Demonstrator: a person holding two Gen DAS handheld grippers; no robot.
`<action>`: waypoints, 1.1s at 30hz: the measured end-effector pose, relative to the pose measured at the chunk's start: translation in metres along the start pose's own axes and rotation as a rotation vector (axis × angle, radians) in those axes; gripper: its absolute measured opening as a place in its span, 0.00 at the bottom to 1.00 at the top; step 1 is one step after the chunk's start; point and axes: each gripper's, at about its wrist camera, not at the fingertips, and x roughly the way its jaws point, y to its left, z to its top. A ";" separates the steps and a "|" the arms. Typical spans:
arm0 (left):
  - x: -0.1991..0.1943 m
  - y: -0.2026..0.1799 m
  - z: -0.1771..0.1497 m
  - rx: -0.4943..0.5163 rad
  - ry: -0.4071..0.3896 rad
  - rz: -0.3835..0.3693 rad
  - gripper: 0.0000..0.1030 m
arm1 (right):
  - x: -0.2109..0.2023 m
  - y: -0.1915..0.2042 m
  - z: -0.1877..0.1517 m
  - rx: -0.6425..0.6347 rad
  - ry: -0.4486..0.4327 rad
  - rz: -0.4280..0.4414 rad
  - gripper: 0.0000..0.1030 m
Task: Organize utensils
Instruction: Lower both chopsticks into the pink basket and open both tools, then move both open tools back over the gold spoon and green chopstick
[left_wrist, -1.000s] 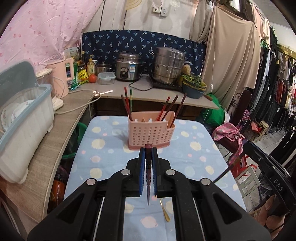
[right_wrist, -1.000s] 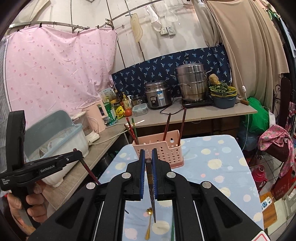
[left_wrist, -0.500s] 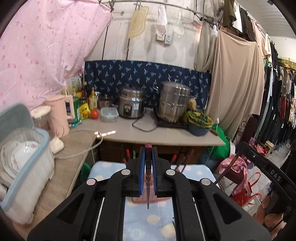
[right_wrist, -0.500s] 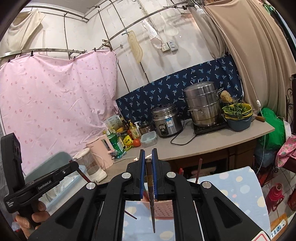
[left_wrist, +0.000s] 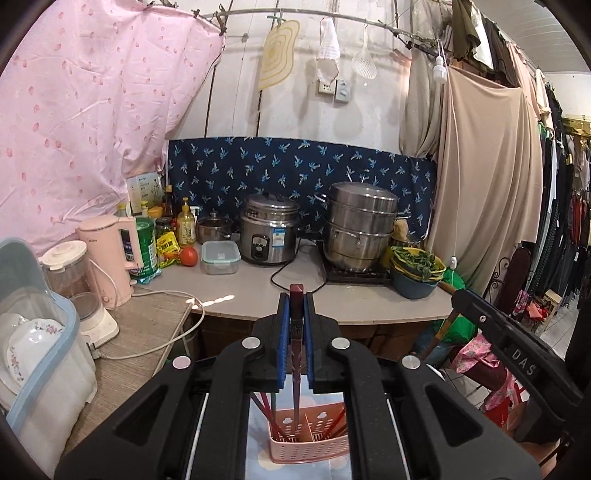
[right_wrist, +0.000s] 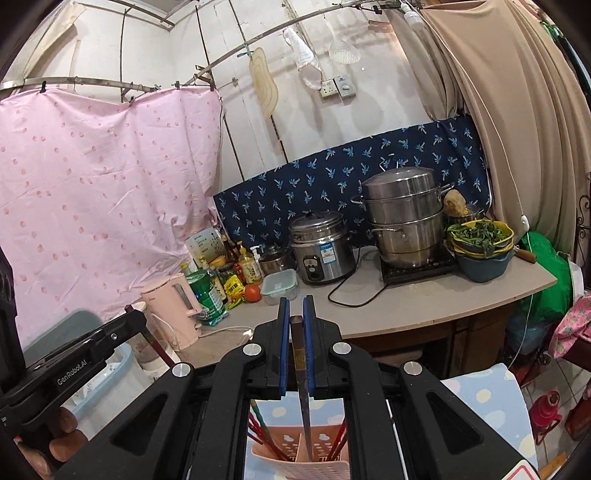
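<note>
- Several red chopsticks (left_wrist: 264, 406) are already standing in the pink basket (left_wrist: 308, 448), so part of the sorting looks done.
- Two more are on their way: the left gripper (left_wrist: 296, 314) is clenching a dark red chopstick (left_wrist: 296, 354), and the right gripper (right_wrist: 296, 325) is clenching a dark brown chopstick (right_wrist: 301, 384).
- Both sticks are hanging tip-down, reaching the basket's open top; whether either is touching bottom, I cannot tell.
- Judging by this, lowering and releasing both is what is left here.
- Both grippers are pointing slightly downward, side by side over the basket (right_wrist: 299, 463), facing the counter (left_wrist: 258, 288).
- A hand (right_wrist: 55, 439) is gripping the left handle.
</note>
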 end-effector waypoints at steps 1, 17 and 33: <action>0.006 0.001 -0.003 -0.003 0.006 -0.005 0.07 | 0.006 0.000 -0.004 -0.003 0.011 -0.004 0.07; 0.068 0.012 -0.055 -0.037 0.139 -0.010 0.07 | 0.064 -0.010 -0.068 -0.018 0.162 -0.047 0.08; 0.015 -0.013 -0.065 0.025 0.096 0.065 0.62 | -0.009 -0.006 -0.066 -0.004 0.092 -0.053 0.48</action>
